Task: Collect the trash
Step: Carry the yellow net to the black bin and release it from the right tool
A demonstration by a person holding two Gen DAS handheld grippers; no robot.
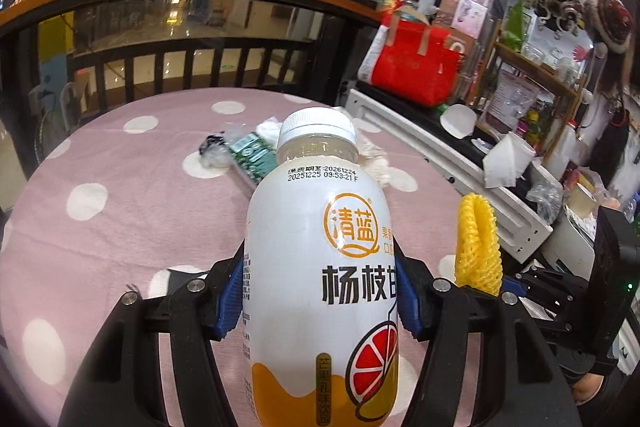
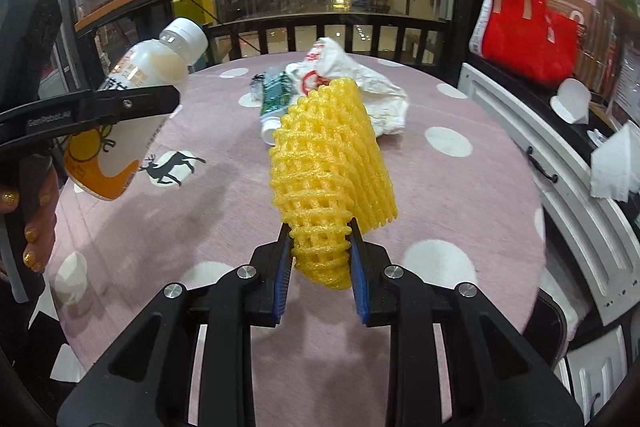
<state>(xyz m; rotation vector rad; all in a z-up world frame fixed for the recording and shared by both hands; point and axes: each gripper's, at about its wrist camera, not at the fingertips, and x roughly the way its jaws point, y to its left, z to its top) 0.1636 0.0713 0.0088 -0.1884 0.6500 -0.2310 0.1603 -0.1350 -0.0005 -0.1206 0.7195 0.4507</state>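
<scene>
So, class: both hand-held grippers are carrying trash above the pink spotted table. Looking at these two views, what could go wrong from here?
1. The left hand-held gripper pinches the drink bottle on its smooth, rounded sides; it might slip or swing.
2. The right hand-held gripper holds only one end of the soft yellow foam net, which could squash and pull free.
3. The plastic bag and green tube lie on the table uncollected, and both grippers are full.

Glossy plastic bottle (image 1: 320, 267), yellow foam net (image 2: 332, 167), matt cloth tablecloth (image 2: 460, 195).
</scene>
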